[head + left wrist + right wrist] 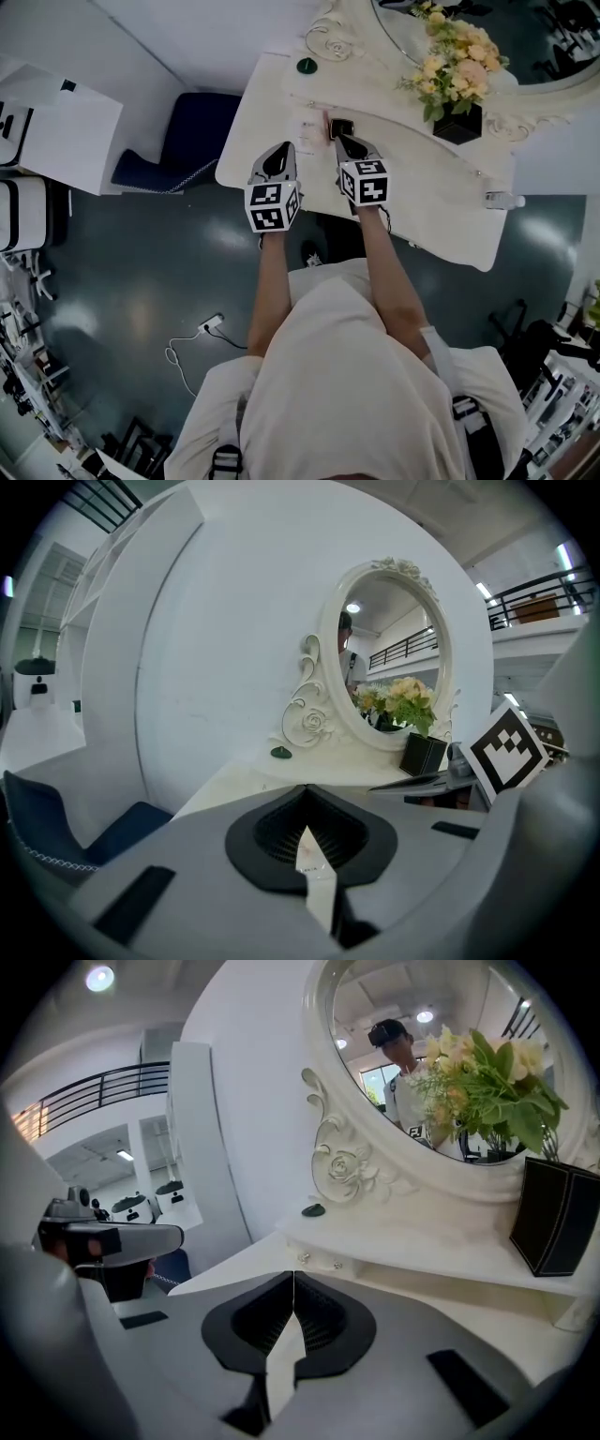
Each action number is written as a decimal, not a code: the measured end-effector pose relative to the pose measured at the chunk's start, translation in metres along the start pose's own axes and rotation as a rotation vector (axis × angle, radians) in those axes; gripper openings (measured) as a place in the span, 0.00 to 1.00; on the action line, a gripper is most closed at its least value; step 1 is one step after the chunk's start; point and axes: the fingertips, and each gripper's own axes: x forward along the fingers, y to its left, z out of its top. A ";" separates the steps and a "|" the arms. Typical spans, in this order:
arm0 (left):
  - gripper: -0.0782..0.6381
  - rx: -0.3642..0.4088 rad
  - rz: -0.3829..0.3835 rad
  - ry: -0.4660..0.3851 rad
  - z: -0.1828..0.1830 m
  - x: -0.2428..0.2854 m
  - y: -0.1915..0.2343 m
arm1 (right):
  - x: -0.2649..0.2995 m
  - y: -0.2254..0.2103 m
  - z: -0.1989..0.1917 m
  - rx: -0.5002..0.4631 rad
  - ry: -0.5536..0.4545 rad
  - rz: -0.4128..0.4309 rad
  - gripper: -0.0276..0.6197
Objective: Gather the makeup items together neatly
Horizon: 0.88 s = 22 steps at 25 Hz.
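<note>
In the head view both grippers reach over the near edge of a white vanity table [441,216]. My left gripper [281,150] is shut, its tips meeting with nothing between them [306,789]. My right gripper [340,141] is also shut and empty [293,1274], and it sits just short of a small dark item [339,126] on the tabletop. Pale small items [307,122] lie between the two grippers' tips; what they are is unclear. A small dark green round piece [307,66] [281,753] [314,1210] rests farther back by the mirror's scrollwork.
An oval white-framed mirror [394,658] stands at the back, with a flower bunch [457,56] in a black box [459,124] [553,1218]. A small clear bottle [502,200] lies near the table's right edge. A dark blue seat [192,131] stands left of the table.
</note>
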 end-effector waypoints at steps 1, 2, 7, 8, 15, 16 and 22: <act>0.13 -0.003 -0.001 0.004 -0.001 0.005 0.000 | 0.004 -0.002 -0.001 -0.001 0.007 0.000 0.10; 0.13 -0.007 -0.003 0.010 -0.002 0.009 0.001 | 0.007 -0.003 -0.002 0.000 0.014 0.001 0.10; 0.13 -0.029 0.000 0.037 -0.012 0.032 0.006 | 0.019 -0.011 -0.009 -0.017 0.035 -0.002 0.10; 0.13 -0.034 0.002 0.041 -0.015 0.037 0.007 | 0.021 -0.014 -0.010 -0.023 0.038 -0.002 0.10; 0.13 -0.036 0.000 0.071 -0.032 0.052 0.012 | 0.038 -0.022 -0.020 -0.001 0.035 0.000 0.11; 0.13 -0.034 -0.003 0.078 -0.035 0.054 0.012 | 0.041 -0.023 -0.022 0.004 0.038 0.002 0.11; 0.13 -0.012 -0.018 0.089 -0.043 0.062 0.014 | 0.056 -0.022 -0.032 0.011 0.064 0.020 0.15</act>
